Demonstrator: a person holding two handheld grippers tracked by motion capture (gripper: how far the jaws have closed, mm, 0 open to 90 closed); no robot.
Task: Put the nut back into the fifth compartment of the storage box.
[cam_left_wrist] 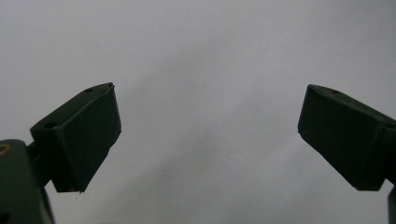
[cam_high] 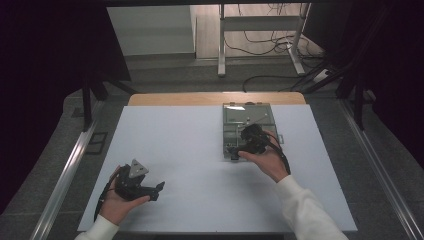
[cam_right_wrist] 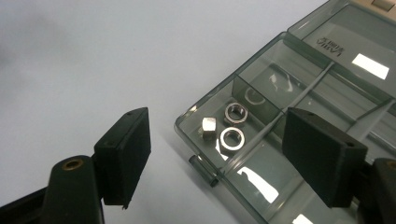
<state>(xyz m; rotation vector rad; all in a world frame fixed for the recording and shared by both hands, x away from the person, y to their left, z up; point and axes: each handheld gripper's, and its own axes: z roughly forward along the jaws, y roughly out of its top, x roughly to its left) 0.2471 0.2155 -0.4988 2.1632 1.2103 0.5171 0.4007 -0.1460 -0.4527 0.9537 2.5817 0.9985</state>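
Smoky clear plastic forms the compartment box (cam_high: 247, 131), lying under the right gripper (cam_high: 235, 152) in the high view; the left gripper (cam_high: 159, 189) rests well apart. In the left gripper view, jaws stand wide over bare table (cam_left_wrist: 210, 56). In the right gripper view, jaws gape empty; three steel nuts (cam_right_wrist: 227, 128), perhaps hexagonal, lie between and beyond them.

The box (cam_high: 247, 131) is set on the worktop (cam_high: 200, 160), right of centre. Three nuts (cam_right_wrist: 224, 128) are held in the box's near-left corner compartment.

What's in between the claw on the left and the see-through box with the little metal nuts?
Nothing: in the high view, just bare white table top lies between the left gripper and the clear box holding the nuts.
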